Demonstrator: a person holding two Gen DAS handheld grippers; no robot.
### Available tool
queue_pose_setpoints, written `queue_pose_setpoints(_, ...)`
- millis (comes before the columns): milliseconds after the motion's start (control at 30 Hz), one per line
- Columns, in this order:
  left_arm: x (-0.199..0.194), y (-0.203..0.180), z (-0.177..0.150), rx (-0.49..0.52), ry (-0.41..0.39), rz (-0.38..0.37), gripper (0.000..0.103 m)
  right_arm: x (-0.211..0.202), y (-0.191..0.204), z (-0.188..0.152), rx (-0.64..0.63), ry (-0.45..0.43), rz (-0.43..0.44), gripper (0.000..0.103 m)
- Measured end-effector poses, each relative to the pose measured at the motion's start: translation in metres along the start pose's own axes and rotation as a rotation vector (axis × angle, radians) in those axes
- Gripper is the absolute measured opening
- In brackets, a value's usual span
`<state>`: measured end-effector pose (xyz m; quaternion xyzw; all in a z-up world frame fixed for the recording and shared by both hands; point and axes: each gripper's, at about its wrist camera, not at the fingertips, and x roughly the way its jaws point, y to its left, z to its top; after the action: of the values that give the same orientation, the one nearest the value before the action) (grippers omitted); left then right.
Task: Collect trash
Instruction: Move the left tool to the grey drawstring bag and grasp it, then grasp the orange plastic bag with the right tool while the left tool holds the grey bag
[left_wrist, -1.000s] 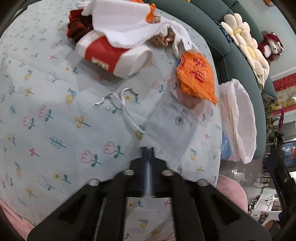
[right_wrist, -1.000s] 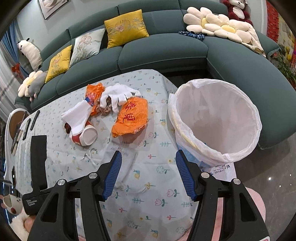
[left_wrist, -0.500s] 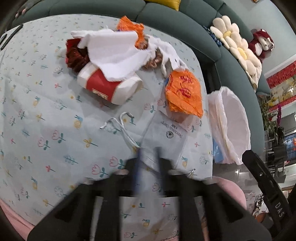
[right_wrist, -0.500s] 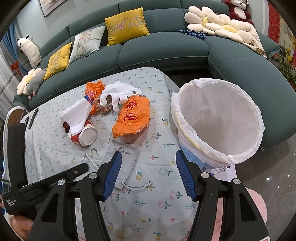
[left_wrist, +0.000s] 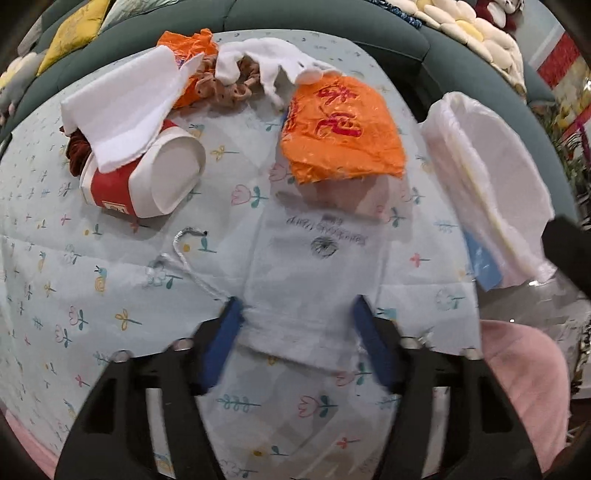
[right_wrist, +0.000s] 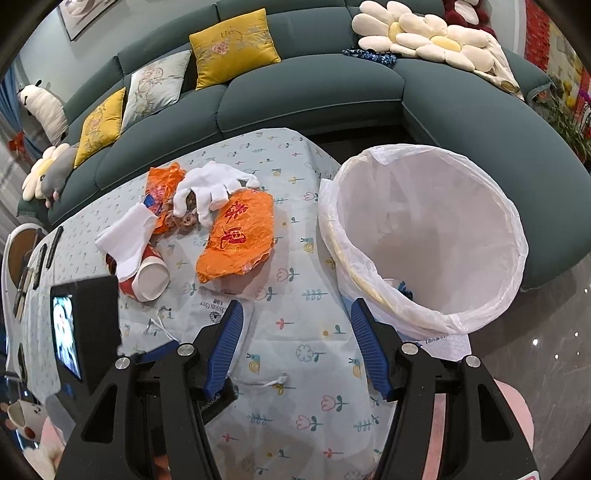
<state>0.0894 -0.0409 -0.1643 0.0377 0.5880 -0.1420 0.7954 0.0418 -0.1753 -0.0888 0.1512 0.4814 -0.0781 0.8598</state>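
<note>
Left hand-held gripper (left_wrist: 297, 325) stands over the near end of a translucent white drawstring pouch (left_wrist: 317, 266) that lies flat on the tabletop (left_wrist: 55, 295). Its jaws have just been opening; the blue pads now sit at either side of the pouch's gathered end without visibly pressing on it, and the white cord (left_wrist: 184, 258) trails off to the left. Right hand-held gripper (right_wrist: 295, 343) hovers with its jaws apart and nothing between them, above bare flowered cloth between the pouch and the bin (right_wrist: 424, 236).

Beyond the pouch, and overlapping its far end, lies a crumpled orange plastic bag with red characters (left_wrist: 343, 129). To its left a red and white paper cup (left_wrist: 147, 181) lies on its side, mouth toward the camera, with a folded white cloth (left_wrist: 122, 110) draped over it. Behind these sit a white glove (left_wrist: 273, 66), a brown scrunchie (left_wrist: 225, 85) and a second orange wrapper (left_wrist: 188, 48).

The bin, lined with a white bag, stands just off the tabletop's right edge. A green sofa (right_wrist: 314, 92) with yellow cushions curves behind.
</note>
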Motion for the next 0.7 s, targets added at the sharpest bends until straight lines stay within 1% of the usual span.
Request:
queue_pose_setpoints(33,0.0,0.001,0.0,0.008,-0.006,0.005,0.038,0.001,0.0,0.001,0.0,0.001,0.001,0.059)
queue_pose_setpoints(67,-0.001,0.002,0.0,0.015,-0.009,0.002,0.032,0.003,0.0,0.002,-0.001,0.003,0.002,0.059)
queue_pose_setpoints(133,0.0,0.006,0.002,0.015,0.0,-0.03,0.014,0.007,0.002,0.002,0.002,0.01,0.004,0.059)
queue_pose_setpoints(200,-0.001,0.01,0.003,0.004,0.004,-0.045,0.011,0.01,0.004,0.002,0.004,0.015,0.007,0.059)
queue_pose_setpoints(267,-0.005,0.014,0.003,0.0,-0.001,-0.049,0.01,0.013,0.008,0.003,-0.003,0.02,0.009,0.059)
queue_pose_setpoints(467,-0.041,0.034,0.008,-0.058,-0.062,-0.064,0.01,0.021,0.023,0.008,-0.038,0.028,0.012,0.059)
queue_pose_setpoints(600,-0.067,0.057,0.029,-0.124,-0.132,-0.07,0.01,0.033,0.032,0.018,-0.044,0.033,0.023,0.059)
queue_pose_setpoints(700,-0.077,0.065,0.047,-0.145,-0.173,-0.069,0.01,0.048,0.038,0.028,-0.034,0.054,0.038,0.059)
